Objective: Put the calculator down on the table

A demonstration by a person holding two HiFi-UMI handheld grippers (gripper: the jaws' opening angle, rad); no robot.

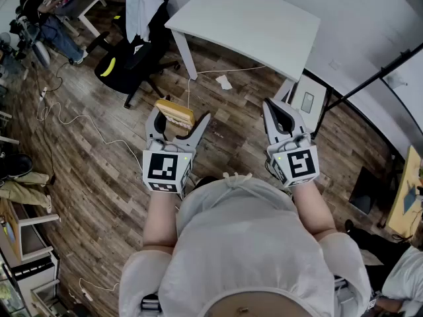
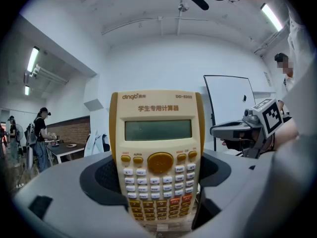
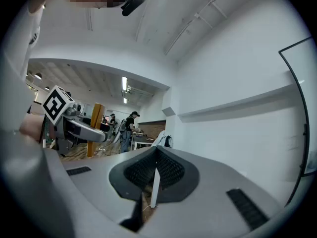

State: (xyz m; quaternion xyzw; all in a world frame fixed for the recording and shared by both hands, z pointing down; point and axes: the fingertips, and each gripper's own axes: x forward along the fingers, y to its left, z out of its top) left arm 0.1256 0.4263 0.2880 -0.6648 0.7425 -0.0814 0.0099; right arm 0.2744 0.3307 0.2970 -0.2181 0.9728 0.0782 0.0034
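Observation:
The yellow-and-cream calculator (image 1: 175, 113) is held out over the wooden floor, with my left gripper (image 1: 178, 119) shut on its sides. In the left gripper view the calculator (image 2: 157, 152) stands upright between the dark pads (image 2: 105, 176), its screen and keys facing the camera. My right gripper (image 1: 276, 109) hovers level beside it on the right; its jaws are shut with nothing in them. The right gripper view shows its jaws (image 3: 155, 175) pressed together. A white table (image 1: 251, 20) stands ahead, beyond both grippers.
A black office chair (image 1: 129, 61) with a jacket over it stands to the left of the table. A grey box (image 1: 307, 99) sits by the table's right leg. White cables (image 1: 73, 121) trail across the floor. A person (image 1: 49, 25) is seated at a desk at the far left.

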